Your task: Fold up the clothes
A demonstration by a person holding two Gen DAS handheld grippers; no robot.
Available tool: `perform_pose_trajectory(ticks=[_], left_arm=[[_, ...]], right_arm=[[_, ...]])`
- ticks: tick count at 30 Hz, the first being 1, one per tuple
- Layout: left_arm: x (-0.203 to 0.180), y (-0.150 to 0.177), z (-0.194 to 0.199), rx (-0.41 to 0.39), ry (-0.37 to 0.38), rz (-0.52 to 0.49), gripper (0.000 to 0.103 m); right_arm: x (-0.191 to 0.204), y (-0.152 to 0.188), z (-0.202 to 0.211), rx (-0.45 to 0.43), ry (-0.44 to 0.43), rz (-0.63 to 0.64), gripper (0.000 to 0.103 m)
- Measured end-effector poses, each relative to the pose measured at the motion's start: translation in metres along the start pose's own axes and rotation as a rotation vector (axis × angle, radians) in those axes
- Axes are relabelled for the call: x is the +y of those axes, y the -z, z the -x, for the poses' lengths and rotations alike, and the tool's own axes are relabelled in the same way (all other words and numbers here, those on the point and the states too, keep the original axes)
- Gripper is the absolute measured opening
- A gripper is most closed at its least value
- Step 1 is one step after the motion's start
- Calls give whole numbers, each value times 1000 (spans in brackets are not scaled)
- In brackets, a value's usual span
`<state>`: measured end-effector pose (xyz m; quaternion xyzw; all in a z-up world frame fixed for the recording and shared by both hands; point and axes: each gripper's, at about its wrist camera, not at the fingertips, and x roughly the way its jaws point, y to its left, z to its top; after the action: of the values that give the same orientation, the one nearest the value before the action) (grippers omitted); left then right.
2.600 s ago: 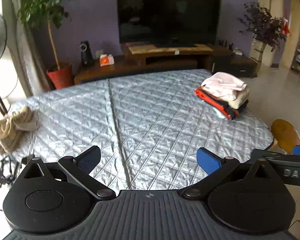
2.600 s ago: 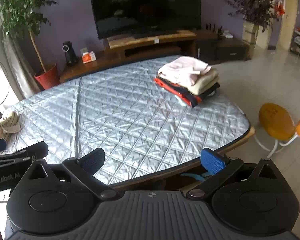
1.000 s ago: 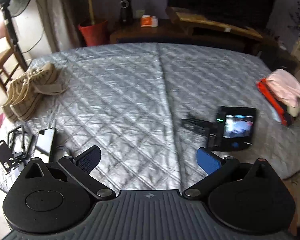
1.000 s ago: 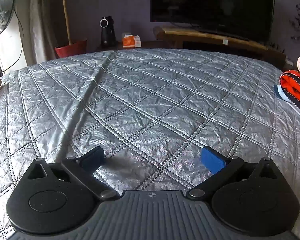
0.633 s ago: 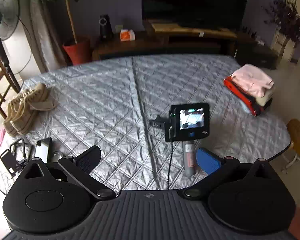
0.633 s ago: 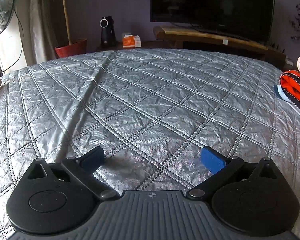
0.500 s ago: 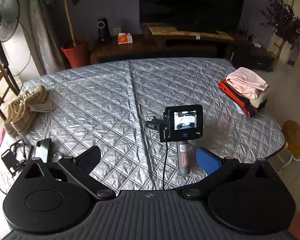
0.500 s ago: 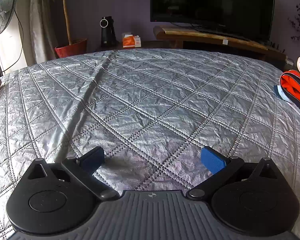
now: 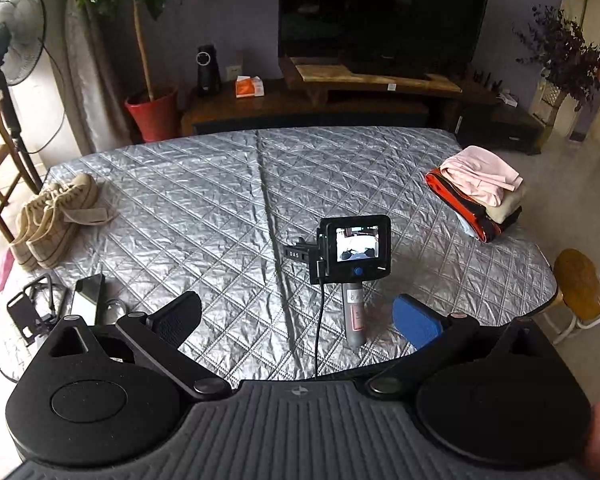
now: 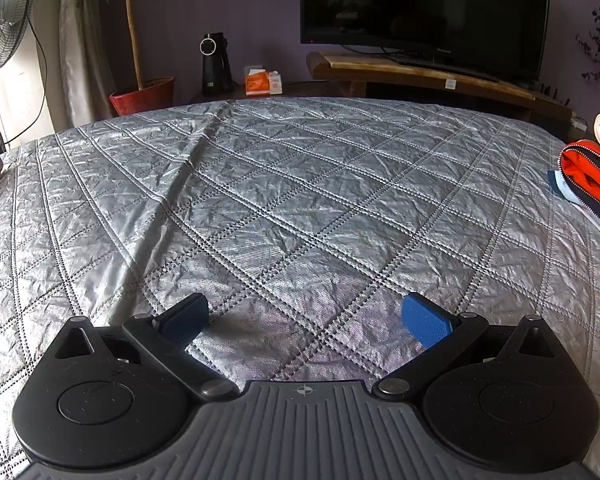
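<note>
1. Folding looks finished: the stack of clothes (image 9: pixel 480 192) sits at the right edge of the quilted table (image 9: pixel 220 200).
2. Right gripper (image 10: pixel 304 316) lies on the table, spread, empty.
3. Left gripper (image 9: pixel 296 316) hovers spread; next, probably set it down too.

Two shoes (image 9: pixel 50 216), one clothes stack (image 9: pixel 478 190)

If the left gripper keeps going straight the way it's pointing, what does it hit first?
Most likely the right gripper, which rests on the silver quilted cover just ahead of the left gripper and slightly right of centre. Depth is unclear, so it might narrowly pass beside it.
</note>
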<state>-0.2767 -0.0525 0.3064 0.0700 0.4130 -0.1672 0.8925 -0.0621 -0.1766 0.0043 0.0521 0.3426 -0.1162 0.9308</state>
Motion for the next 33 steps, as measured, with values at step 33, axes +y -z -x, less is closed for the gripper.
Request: perform_pose_trajectory(ticks=[33], left_arm=[[3, 5, -13, 58, -27, 17, 103]], right_arm=[[0, 0, 0, -1, -2, 2, 103]])
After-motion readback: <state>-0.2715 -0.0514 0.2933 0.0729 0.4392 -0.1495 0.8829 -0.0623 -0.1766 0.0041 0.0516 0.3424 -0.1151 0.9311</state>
